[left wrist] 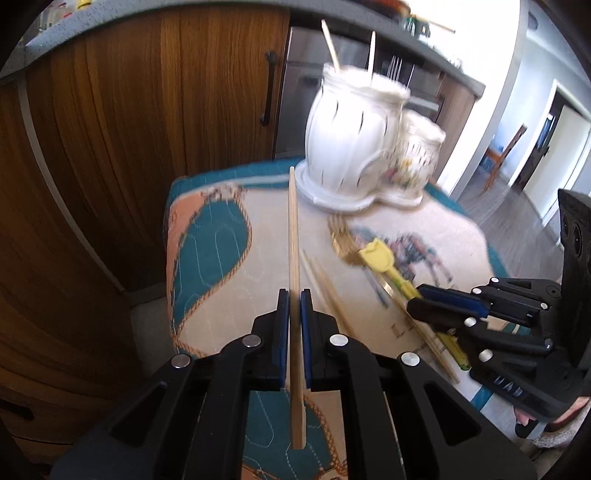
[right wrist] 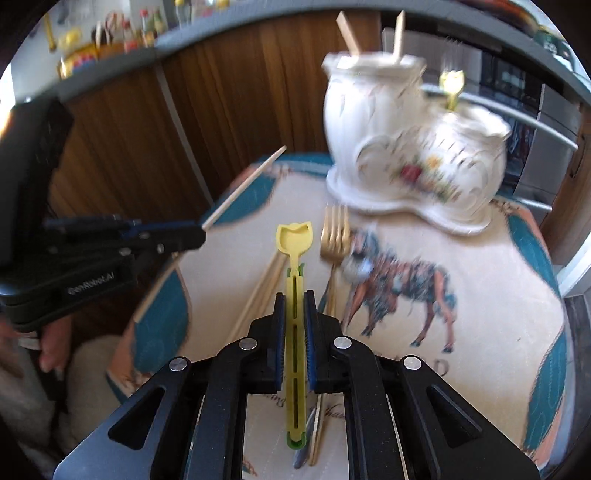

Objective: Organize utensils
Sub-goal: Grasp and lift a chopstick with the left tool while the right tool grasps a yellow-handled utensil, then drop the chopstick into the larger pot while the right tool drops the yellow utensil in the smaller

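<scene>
My left gripper (left wrist: 294, 295) is shut on a wooden chopstick (left wrist: 294, 229) and holds it above the patterned cloth, pointing toward the white ceramic holder (left wrist: 351, 136). My right gripper (right wrist: 294, 299) is shut on a yellow tulip-shaped spoon (right wrist: 294, 240) over the cloth. The white holder (right wrist: 406, 147) has two pots: the taller holds two chopsticks (right wrist: 399, 33), the lower one a yellow tulip utensil (right wrist: 451, 86). A gold fork (right wrist: 335, 232) and loose chopsticks (right wrist: 264, 291) lie on the cloth. The left gripper shows in the right wrist view (right wrist: 199, 229); the right gripper shows in the left wrist view (left wrist: 417, 299).
The small table carries a cream and teal cloth with a horse picture (right wrist: 406, 280). Wooden cabinets (left wrist: 129, 129) and a grey counter stand behind it. A stainless appliance (left wrist: 306, 74) is behind the holder. A doorway and chair (left wrist: 506, 155) are at the right.
</scene>
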